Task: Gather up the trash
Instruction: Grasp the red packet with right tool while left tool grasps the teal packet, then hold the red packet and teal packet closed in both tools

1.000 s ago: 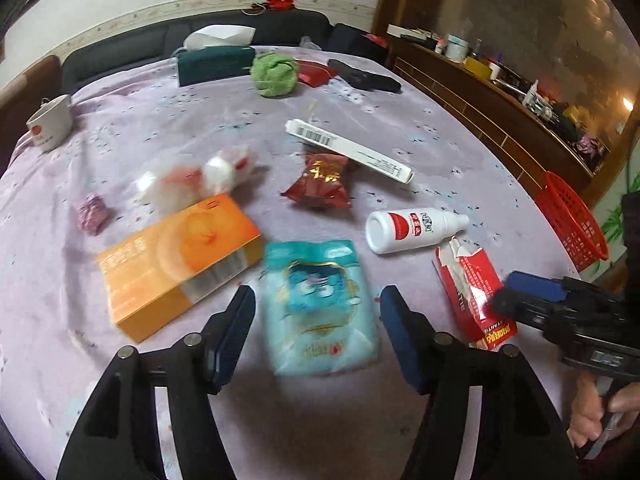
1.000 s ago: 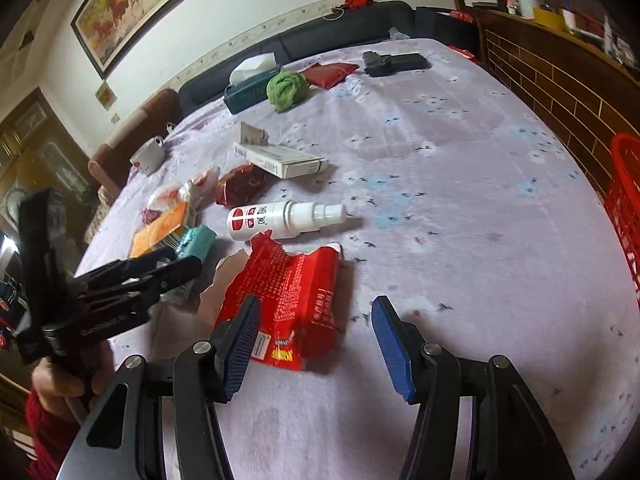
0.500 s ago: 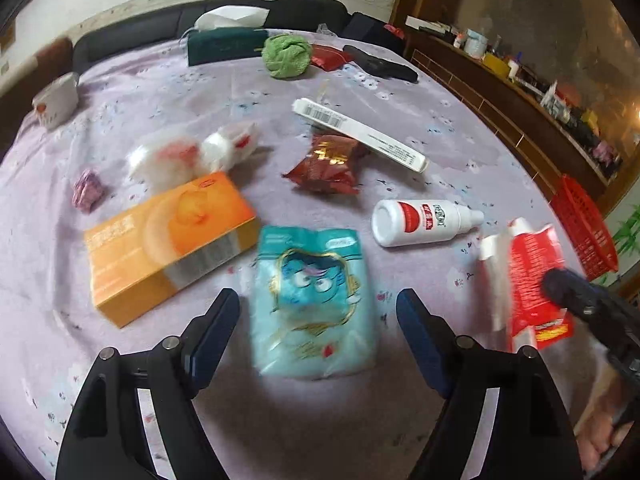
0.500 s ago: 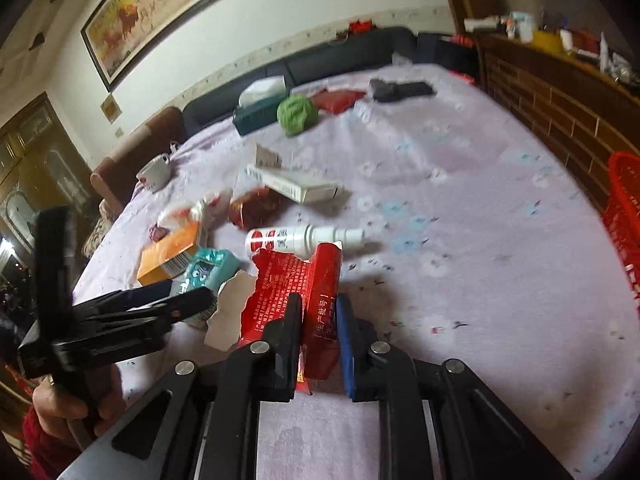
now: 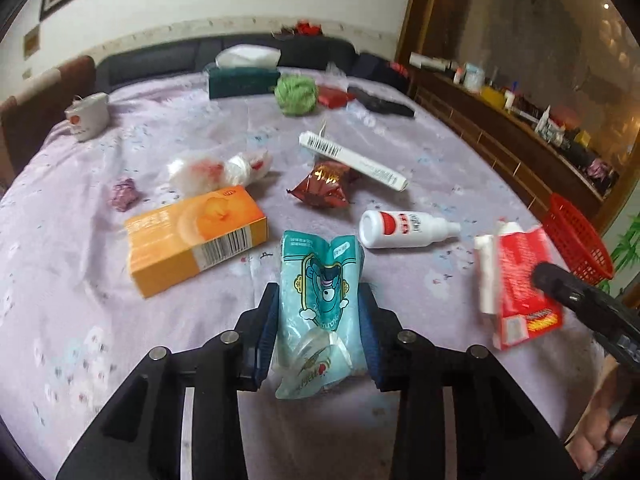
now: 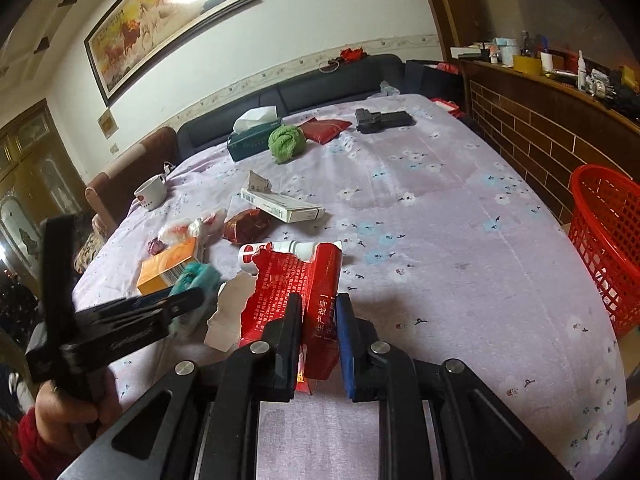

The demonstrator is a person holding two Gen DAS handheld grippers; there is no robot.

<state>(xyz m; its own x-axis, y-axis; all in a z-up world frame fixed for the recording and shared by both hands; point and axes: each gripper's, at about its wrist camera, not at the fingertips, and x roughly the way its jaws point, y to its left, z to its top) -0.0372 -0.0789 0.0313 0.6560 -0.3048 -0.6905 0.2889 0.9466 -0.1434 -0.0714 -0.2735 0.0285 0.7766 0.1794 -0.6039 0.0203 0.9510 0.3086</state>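
While the left hand-held gripper (image 5: 320, 328) clamps a teal packet (image 5: 322, 280) above the surface (image 5: 420, 152), the right hand-held gripper (image 6: 319, 338) pinches a torn red carton (image 6: 316, 284); a red basket (image 6: 608, 240) stands at three o'clock.

A white cup (image 6: 150, 193) sits at the far edge of the lilac tablecloth (image 6: 440, 220). A green tissue box (image 6: 253, 141) adjoins a green yarn ball (image 6: 286, 142). A framed painting (image 6: 168, 16) hangs above.

The red box (image 6: 322, 304) reads "生产批号" along its side.
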